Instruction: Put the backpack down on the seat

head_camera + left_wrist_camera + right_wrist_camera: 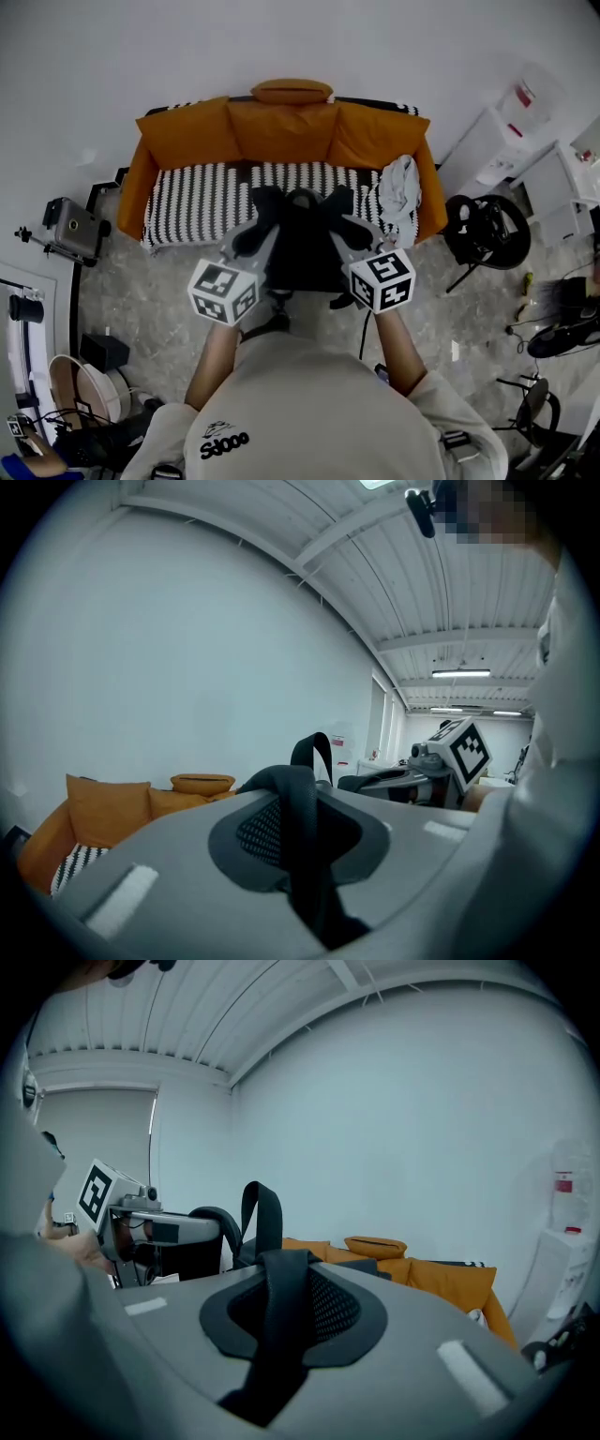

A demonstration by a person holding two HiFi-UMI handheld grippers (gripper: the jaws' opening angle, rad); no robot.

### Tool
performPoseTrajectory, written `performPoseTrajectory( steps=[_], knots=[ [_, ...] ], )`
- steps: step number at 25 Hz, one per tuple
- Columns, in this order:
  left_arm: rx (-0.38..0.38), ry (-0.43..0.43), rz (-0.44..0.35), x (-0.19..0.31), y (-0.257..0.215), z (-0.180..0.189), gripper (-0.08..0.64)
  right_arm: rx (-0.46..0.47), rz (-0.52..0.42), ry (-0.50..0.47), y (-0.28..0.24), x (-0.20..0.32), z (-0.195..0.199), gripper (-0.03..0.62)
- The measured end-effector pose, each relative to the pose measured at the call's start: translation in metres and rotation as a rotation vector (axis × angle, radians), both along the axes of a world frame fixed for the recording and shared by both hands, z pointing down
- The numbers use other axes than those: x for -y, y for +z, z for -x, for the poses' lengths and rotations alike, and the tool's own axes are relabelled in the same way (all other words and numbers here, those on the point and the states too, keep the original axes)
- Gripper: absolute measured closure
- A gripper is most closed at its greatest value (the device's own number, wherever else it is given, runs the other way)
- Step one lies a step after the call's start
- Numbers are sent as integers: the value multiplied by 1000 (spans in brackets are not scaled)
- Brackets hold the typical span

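Observation:
I hold a black backpack [302,246] in the air in front of an orange sofa with a black-and-white striped seat [202,195]. My left gripper [249,240] is shut on the left shoulder strap [302,817], which runs between its jaws in the left gripper view. My right gripper [353,232] is shut on the other strap [279,1312]. The backpack's top handle [262,1213] loops up between the two grippers. Each gripper view shows the other gripper's marker cube [464,747] [98,1194] across the bag. The lower part of the bag is hidden behind my grippers and body.
A white crumpled cloth [399,192] lies on the right end of the seat. An orange cushion [291,91] rests on the sofa back. A grey case on a stand [71,228] is to the left, black round equipment [489,231] and white cabinets [539,183] to the right.

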State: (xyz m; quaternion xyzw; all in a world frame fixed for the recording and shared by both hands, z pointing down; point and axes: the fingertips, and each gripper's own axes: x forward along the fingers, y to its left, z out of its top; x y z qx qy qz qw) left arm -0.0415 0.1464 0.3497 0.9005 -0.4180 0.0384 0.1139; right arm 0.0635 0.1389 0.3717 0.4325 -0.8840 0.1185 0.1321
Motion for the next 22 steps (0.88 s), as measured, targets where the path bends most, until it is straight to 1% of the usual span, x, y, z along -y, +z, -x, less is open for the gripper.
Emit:
performPoseTrajectory(
  steps=[11, 22],
  knots=[
    [-3, 11, 24, 85, 3, 28, 514, 11, 43, 26, 5, 82, 27, 531],
    [-10, 17, 55, 150, 16, 57, 514, -8, 68, 31, 16, 147, 56, 531]
  ],
)
